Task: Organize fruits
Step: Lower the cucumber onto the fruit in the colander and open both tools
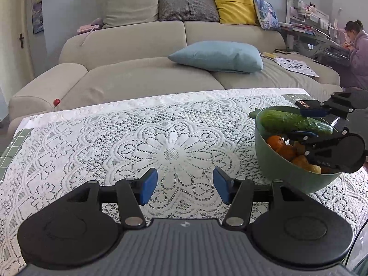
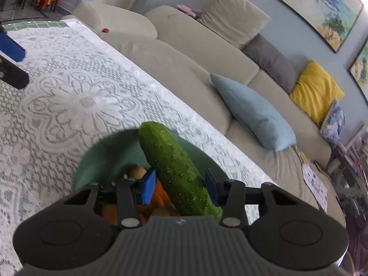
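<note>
A green bowl stands on the lace-covered table at the right and holds orange fruits and brownish ones. A bumpy green cucumber lies across the top of the bowl, its far end over the rim. My right gripper reaches in over the bowl, and its blue pads press on the cucumber's near half from both sides. In the left wrist view the right gripper clamps the cucumber from above and below. My left gripper is open over bare lace left of the bowl, with nothing between its fingers.
A beige sofa runs along the table's far edge, with a light blue pillow and a small red ball on it. A small black device lies behind the bowl. A person sits at a desk at the far right.
</note>
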